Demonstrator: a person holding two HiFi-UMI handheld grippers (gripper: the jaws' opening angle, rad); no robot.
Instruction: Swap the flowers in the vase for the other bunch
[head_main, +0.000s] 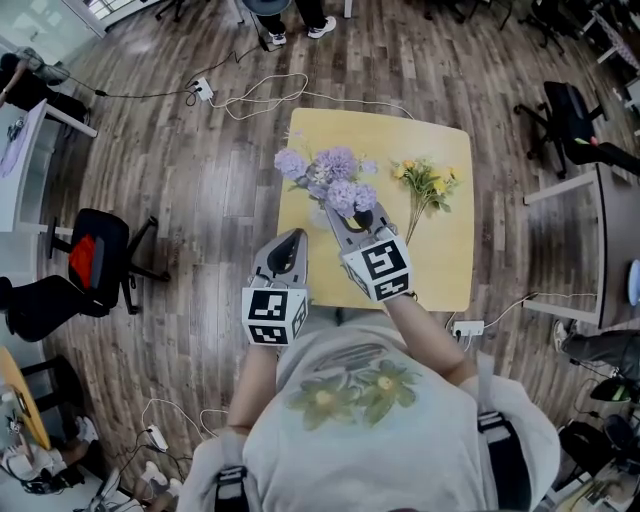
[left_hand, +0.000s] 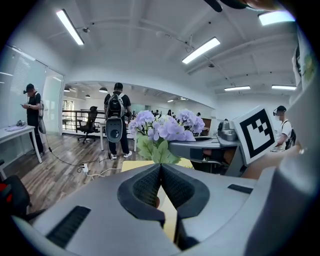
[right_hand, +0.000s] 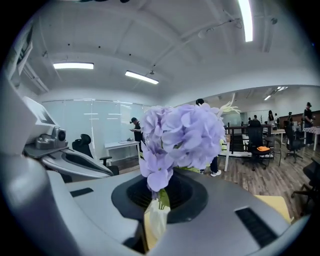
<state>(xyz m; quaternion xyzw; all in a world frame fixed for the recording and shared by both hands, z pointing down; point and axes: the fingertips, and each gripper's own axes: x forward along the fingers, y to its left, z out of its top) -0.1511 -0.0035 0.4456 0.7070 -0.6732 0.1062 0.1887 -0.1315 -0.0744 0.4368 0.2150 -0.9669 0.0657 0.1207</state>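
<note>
Right claw (head_main: 362, 214) is clamping stems of purple hydrangeas (head_main: 335, 175).
Left claw (head_main: 293, 240) is hovering beside the hydrangeas, closed, empty.

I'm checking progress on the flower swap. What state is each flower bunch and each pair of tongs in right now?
left tongs: shut, nothing between them.
right tongs: shut on the purple flowers, at the stems.
purple flowers: standing upright, held.
yellow flowers: lying flat on the table, untouched.

L hand-held gripper (left_hand: 160, 172) jaws pressed together, R hand-held gripper (right_hand: 158, 199) jaws pinched nearly closed, both reaching fwd.
</note>
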